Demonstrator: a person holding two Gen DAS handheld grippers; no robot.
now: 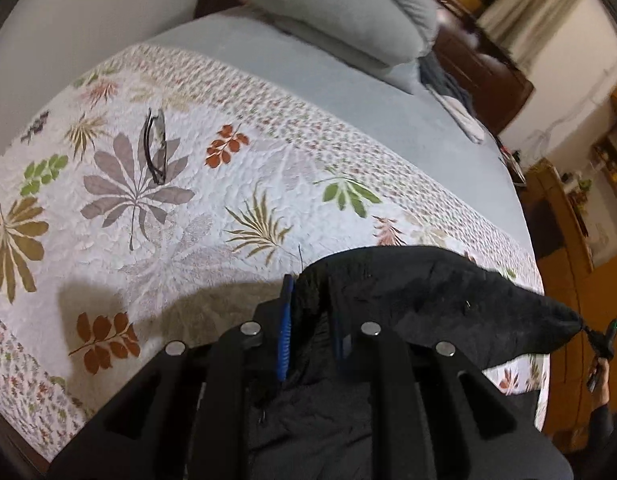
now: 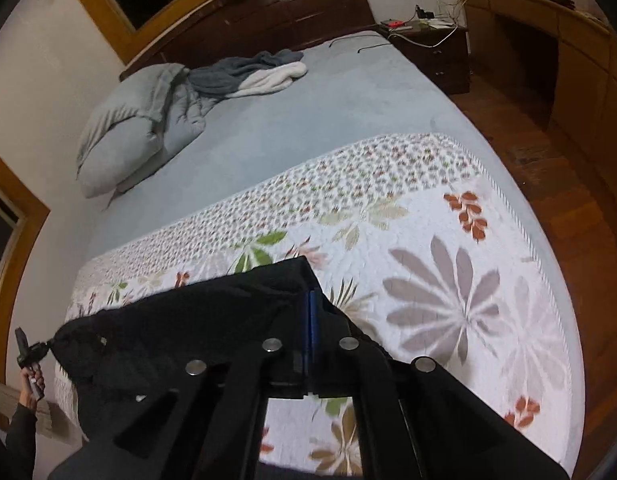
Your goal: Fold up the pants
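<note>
In the left wrist view, the left claw is closed on a bunched edge of the black pants; the blue pads are pressed in with dark fabric between them. The pants stretch off to the right as a taut band, raised above the floral quilt on the bed, and end at the far right in a pinched point where the other claw and the person's hand can be seen. A pair of eyeglasses lies on the quilt, well apart from the pants. A grey pillow sits at the far end of the bed.

In the right wrist view, the right claw is shut, its blue pads nearly touching with a thin edge of the pants clamped between them. The cloth runs left to the other claw at the picture's edge. Most of the pants hang between and below the two claws, over the near edge of the quilt. A dark-and-white blanket lies crumpled near the headboard.

Judging from this, the task looks early: the pants are gripped at two points and held stretched, but no neat, finished fold lies on the bed. Laying them down, folding and smoothing appear to remain.
</note>
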